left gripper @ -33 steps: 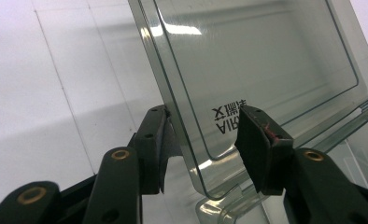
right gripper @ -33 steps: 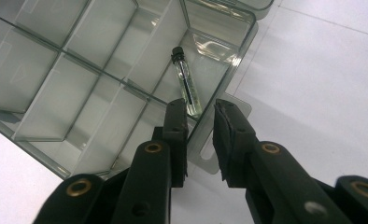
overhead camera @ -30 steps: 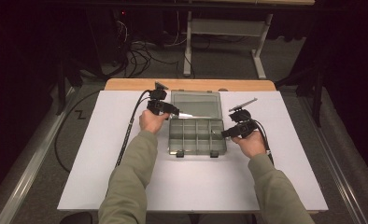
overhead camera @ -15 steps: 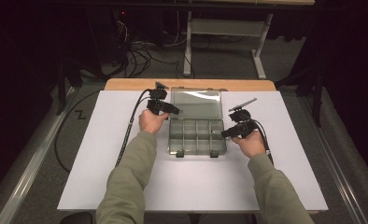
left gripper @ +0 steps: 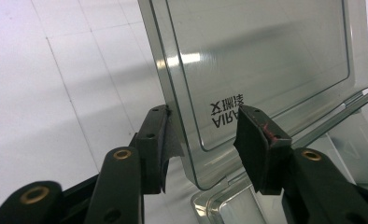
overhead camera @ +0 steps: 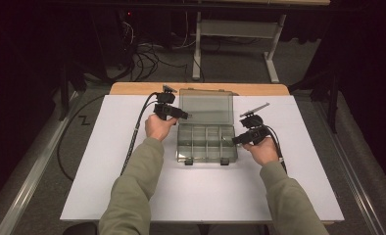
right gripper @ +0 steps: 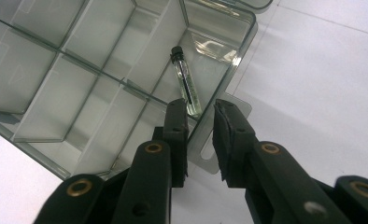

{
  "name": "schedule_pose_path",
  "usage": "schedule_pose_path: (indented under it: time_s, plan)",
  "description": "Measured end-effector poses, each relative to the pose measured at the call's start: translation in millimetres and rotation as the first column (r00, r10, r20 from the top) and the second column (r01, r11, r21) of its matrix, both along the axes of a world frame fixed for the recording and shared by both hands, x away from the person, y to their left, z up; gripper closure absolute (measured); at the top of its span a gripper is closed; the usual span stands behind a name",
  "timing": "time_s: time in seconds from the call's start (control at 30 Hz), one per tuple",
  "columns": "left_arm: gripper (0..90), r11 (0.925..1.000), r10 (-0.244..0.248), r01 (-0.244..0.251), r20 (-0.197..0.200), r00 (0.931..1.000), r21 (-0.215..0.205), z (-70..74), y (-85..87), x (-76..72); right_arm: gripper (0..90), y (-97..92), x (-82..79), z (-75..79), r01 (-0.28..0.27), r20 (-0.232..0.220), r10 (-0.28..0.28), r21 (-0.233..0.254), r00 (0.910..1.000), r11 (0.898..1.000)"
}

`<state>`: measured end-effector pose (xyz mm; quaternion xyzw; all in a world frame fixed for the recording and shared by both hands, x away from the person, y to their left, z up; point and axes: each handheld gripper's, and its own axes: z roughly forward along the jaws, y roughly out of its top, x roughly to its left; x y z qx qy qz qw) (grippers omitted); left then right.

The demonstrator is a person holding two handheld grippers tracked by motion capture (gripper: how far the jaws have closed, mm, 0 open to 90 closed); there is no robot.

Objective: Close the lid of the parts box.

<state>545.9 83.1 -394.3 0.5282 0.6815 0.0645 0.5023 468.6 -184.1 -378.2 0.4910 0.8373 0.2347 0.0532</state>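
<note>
- Centrally, a clear, smoke-tinted plastic organiser box (overhead camera: 206, 142) is set on the white surface (overhead camera: 108, 147); its tray is split by thin walls into rectangular compartments.
- The glossy, flat lid (left gripper: 261, 60), round-cornered and printed with dark lettering, is seen swung open behind the tray.
- The left tongs (left gripper: 205, 135) are parted to about half their reach, one black jaw to each side of the lid's edge; whether the pads press on it cannot be told.
- The right tongs (right gripper: 200, 126) are held narrowly apart at the tray's right rim, above a flat clear tab, with nothing gripped.
- A slim glass vial (right gripper: 186, 81) with a black cap is seen lying slantwise in the compartment just beyond those jaws.
</note>
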Motion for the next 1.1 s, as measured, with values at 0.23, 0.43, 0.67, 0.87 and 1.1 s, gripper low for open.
schedule_pose_path:
  time_s: [0.23,0.43,0.67,0.87,1.1]
  plan:
    - [56.3,1.0000,-0.004,0.004,0.009,0.9999,-0.007,3.0,0.9,-1.6,76.9,0.1,0.2,0.2,0.000,-0.003,0.000,-0.002,1.0000,1.000]
    - [57.1,0.9999,-0.013,0.013,0.015,0.9998,0.000,4.8,1.8,-3.2,77.0,0.2,0.4,0.4,0.000,-0.006,0.000,-0.003,1.0000,1.000]
    - [57.8,0.9998,-0.018,0.017,0.025,0.9995,0.007,7.0,1.5,-5.4,77.0,0.3,0.4,0.5,0.001,-0.008,-0.001,-0.002,1.0000,1.000]
    - [59.0,0.9993,-0.028,0.027,0.034,0.9990,0.025,8.6,1.1,-7.8,76.9,0.3,0.3,0.4,0.000,-0.006,0.000,-0.003,1.0000,1.000]
    - [60.6,0.9985,-0.040,0.039,0.044,0.9982,0.038,12.5,1.3,-11.5,77.0,0.3,0.3,0.5,0.001,-0.007,-0.001,-0.003,1.0000,1.000]
